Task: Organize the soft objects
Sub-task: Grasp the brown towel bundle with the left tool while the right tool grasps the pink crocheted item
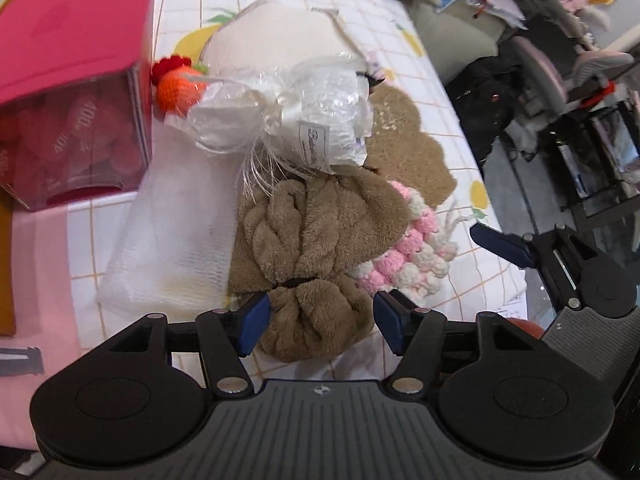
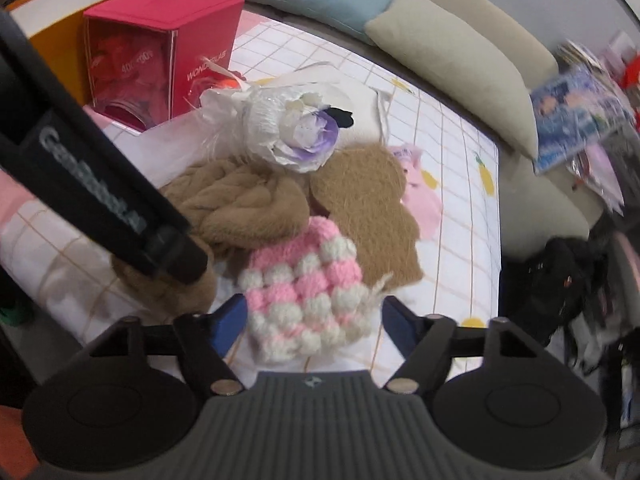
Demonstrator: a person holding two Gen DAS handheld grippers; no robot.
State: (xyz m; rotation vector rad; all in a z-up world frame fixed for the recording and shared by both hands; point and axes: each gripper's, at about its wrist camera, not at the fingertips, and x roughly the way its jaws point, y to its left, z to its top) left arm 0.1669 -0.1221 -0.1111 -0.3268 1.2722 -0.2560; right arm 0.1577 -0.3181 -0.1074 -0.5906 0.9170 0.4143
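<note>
A brown fluffy towel bundle (image 1: 308, 248) tied with a black band lies on the checked cloth. My left gripper (image 1: 320, 322) is open with its blue pads on either side of the bundle's near end. A pink-and-white knitted piece (image 2: 308, 300) lies beside it; my right gripper (image 2: 310, 322) is open around its near edge. The brown bundle also shows in the right wrist view (image 2: 236, 204), partly hidden by the left gripper's black handle (image 2: 92, 184). A wrapped white bouquet (image 1: 288, 116) and a flat brown felt shape (image 2: 368, 208) lie behind.
A red box (image 1: 68, 92) stands at the left, with an orange crocheted fruit (image 1: 176, 84) beside it. A white mesh bag (image 1: 172, 240) lies left of the bundle. A pink plush (image 2: 420, 184) lies behind the felt. Pillows (image 2: 456, 60) line the far edge. The bed's edge drops off at the right.
</note>
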